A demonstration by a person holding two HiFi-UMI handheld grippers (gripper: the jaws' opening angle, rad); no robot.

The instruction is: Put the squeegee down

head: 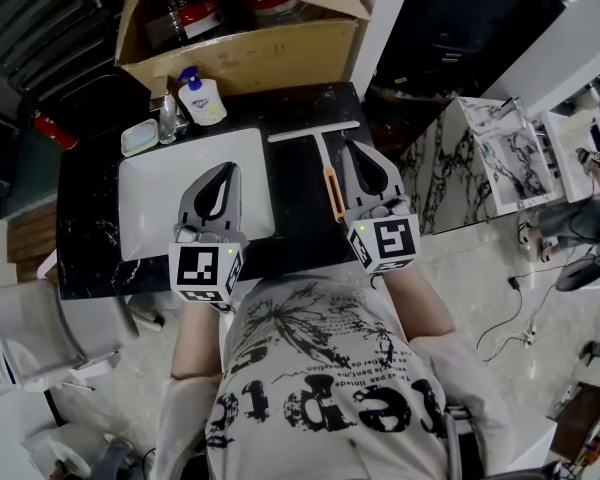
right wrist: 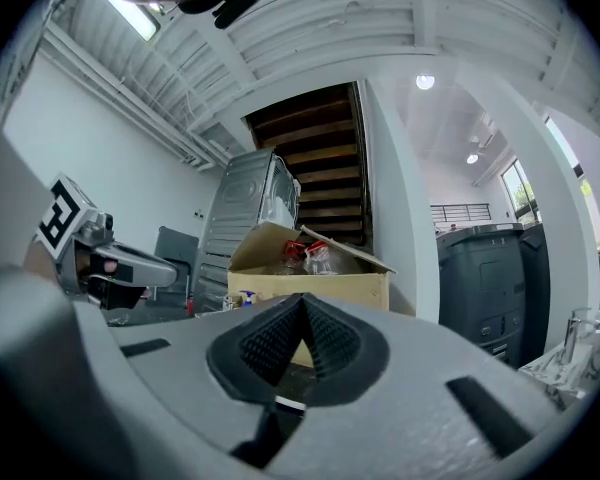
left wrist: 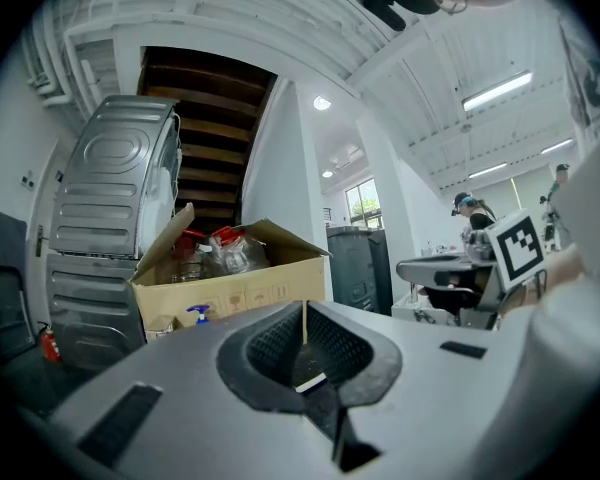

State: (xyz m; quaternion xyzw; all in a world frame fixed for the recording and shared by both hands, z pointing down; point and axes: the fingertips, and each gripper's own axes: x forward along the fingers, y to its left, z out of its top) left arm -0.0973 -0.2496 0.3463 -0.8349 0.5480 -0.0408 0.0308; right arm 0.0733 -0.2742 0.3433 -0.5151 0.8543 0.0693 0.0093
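Left claw [head: 227, 168] together, right claw [head: 353, 146] together, both empty, squeegee [head: 327, 173] on counter [head: 90, 218] only in head view.

Cardboard box [head: 250, 58] top beyond upper edge

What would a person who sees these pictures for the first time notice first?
Two grey grippers with marker cubes, jaws shut and empty: the left gripper over the white sink, the right gripper over the black counter. Between them the squeegee lies flat on that counter.
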